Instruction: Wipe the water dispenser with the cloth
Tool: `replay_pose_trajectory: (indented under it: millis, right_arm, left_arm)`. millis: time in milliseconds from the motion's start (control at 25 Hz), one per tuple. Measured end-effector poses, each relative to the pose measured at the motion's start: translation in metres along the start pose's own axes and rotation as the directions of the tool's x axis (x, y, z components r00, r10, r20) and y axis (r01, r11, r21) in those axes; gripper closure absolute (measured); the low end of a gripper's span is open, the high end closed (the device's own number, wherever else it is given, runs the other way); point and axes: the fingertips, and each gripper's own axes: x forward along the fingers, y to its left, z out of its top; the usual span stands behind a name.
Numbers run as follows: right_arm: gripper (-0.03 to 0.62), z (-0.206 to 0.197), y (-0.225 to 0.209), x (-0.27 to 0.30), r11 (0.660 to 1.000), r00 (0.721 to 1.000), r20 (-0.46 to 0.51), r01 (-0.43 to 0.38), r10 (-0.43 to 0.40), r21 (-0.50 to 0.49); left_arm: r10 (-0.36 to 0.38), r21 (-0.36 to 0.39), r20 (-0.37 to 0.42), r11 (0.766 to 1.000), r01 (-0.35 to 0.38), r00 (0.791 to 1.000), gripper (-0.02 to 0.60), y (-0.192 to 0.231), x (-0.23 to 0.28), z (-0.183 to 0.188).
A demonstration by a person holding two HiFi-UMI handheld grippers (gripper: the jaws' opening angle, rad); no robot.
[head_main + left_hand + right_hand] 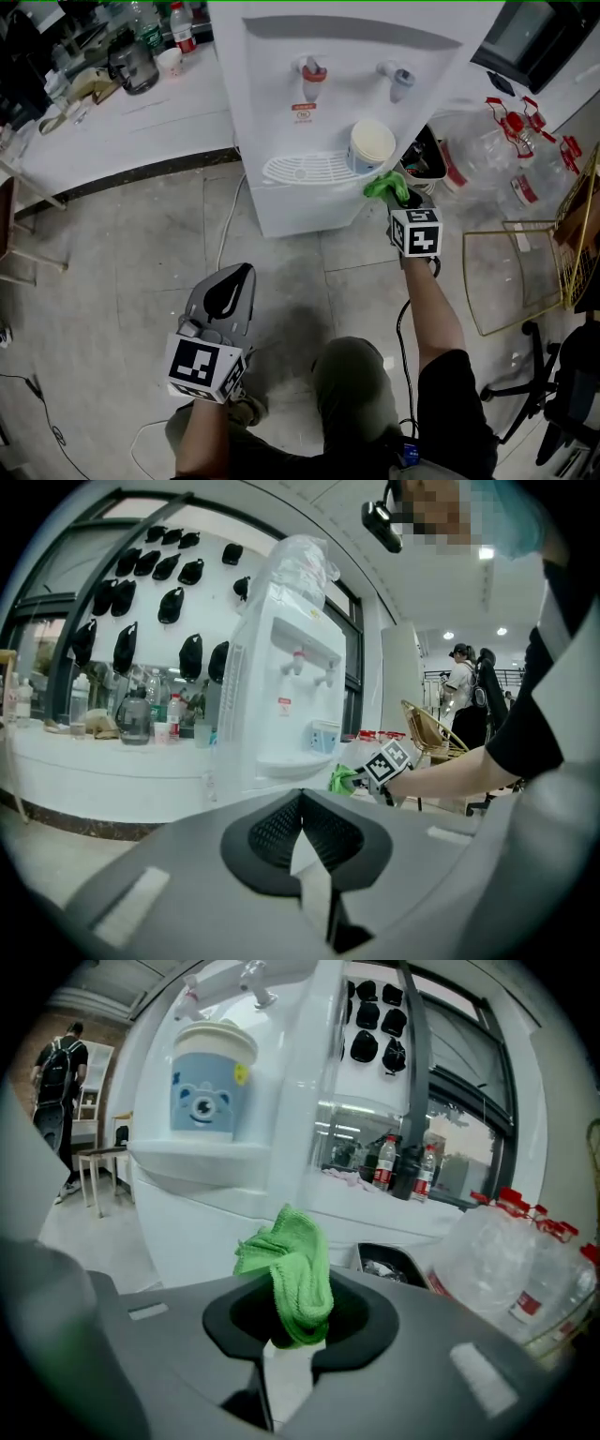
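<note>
The white water dispenser point(309, 103) stands against the counter, with two taps and a drip tray point(305, 169). A paper cup point(370, 145) with a blue face print sits on the tray's right end. My right gripper point(398, 192) is shut on a green cloth point(384, 185), held at the dispenser's lower right corner, just under the cup. In the right gripper view the cloth point(286, 1274) bunches out of the jaws in front of the white body point(216, 1213). My left gripper point(227, 292) hangs shut and empty over the floor, well short of the dispenser point(291, 696).
Large empty water bottles point(506, 159) lie right of the dispenser beside a gold wire rack point(525, 272). A black bin point(389, 1265) sits by the dispenser's side. The white counter point(122, 117) at the left holds a kettle and bottles. People stand in the background point(464, 691).
</note>
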Motion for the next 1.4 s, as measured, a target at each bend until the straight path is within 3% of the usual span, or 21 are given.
replay_pose_trajectory:
  millis: [120, 240, 400, 600, 680, 800, 1120, 1400]
  right_arm:
    - [0.503, -0.006, -0.005, -0.002, 1.0, 1.0, -0.007, 0.023, -0.023, 0.01]
    - [0.503, -0.006, 0.016, -0.017, 1.0, 0.999, 0.034, -0.008, 0.008, -0.015]
    - [0.503, 0.001, 0.095, -0.042, 0.98, 0.979, 0.111, -0.155, 0.17, -0.125]
    - [0.503, 0.003, 0.224, -0.031, 0.896, 0.903, 0.092, -0.395, 0.42, -0.203]
    - [0.503, 0.007, 0.264, -0.013, 0.871, 0.883, 0.072, -0.44, 0.464, -0.22]
    - [0.503, 0.01, 0.297, 0.017, 0.867, 0.881, 0.038, -0.456, 0.472, -0.201]
    - [0.503, 0.006, 0.27, 0.037, 0.904, 0.913, 0.001, -0.404, 0.408, -0.139]
    - [0.503, -0.015, 0.176, 0.036, 0.958, 0.962, -0.024, -0.273, 0.272, -0.088]
  left_arm:
    - [0.004, 0.009, 0.0, 1.0, -0.004, 1.0, 0.58, 0.001, -0.001, 0.002]
    - [0.015, 0.02, -0.017, 1.0, -0.014, 1.0, 0.58, 0.002, -0.004, -0.002]
    - [0.045, 0.016, -0.027, 0.999, -0.044, 0.999, 0.58, 0.008, -0.012, -0.001]
    - [0.027, 0.025, -0.031, 0.999, -0.027, 0.999, 0.58, 0.004, -0.017, -0.001]
    - [0.03, 0.02, -0.032, 0.999, -0.03, 0.999, 0.58, 0.005, -0.017, -0.002]
    - [0.031, 0.016, -0.037, 0.999, -0.03, 0.999, 0.58, 0.004, -0.016, -0.005]
    - [0.028, 0.005, -0.036, 1.0, -0.028, 0.999, 0.58, 0.006, -0.018, -0.004]
    - [-0.012, 0.016, 0.008, 1.0, 0.012, 1.0, 0.58, -0.006, 0.0, -0.001]
